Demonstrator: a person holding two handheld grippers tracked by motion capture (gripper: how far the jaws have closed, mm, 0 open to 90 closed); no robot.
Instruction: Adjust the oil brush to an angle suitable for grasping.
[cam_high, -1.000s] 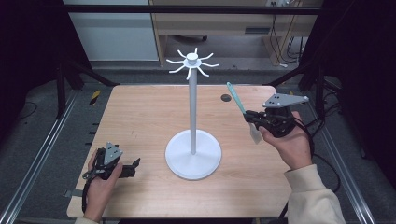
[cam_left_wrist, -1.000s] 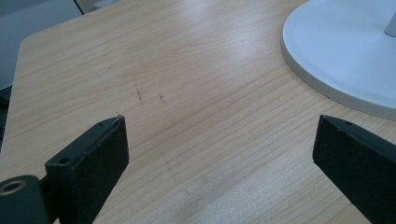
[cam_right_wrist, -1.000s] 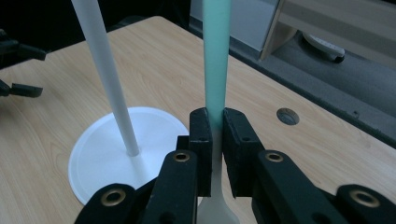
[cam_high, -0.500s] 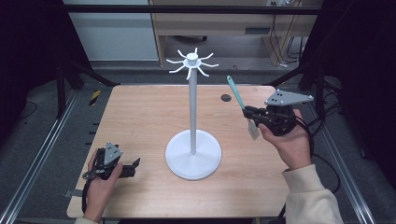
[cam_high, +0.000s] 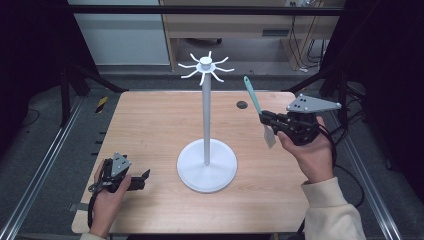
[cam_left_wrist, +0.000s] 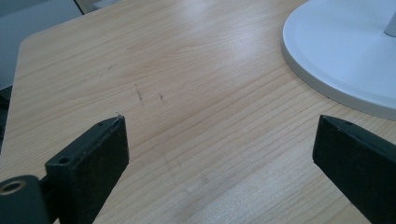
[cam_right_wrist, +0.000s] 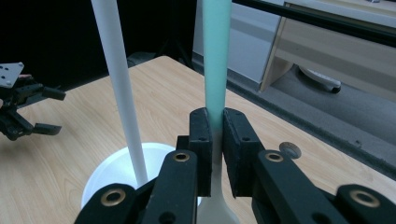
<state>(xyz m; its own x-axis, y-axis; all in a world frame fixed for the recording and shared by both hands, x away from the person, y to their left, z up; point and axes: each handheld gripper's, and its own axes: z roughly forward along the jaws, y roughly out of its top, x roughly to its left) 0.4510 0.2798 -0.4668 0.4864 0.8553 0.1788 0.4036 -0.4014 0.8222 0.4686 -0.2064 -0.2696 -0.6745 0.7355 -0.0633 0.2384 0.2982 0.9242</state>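
Seemingly upright, spatula (cam_right_wrist: 217, 65) between right gripper (cam_right_wrist: 212, 140) pads.

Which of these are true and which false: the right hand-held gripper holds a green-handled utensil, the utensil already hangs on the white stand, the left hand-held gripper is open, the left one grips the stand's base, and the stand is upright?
1. The right hand-held gripper is shut on a green-handled utensil. True.
2. The utensil hangs from a hook on the white stand. False: it is beside the stand, apart from it, clamped in the right gripper.
3. The left hand-held gripper is open with nothing between its jaws. True.
4. The left gripper grips the stand's round base. False: it sits low over the wooden table, apart from the base.
5. The stand is upright on the table. True.
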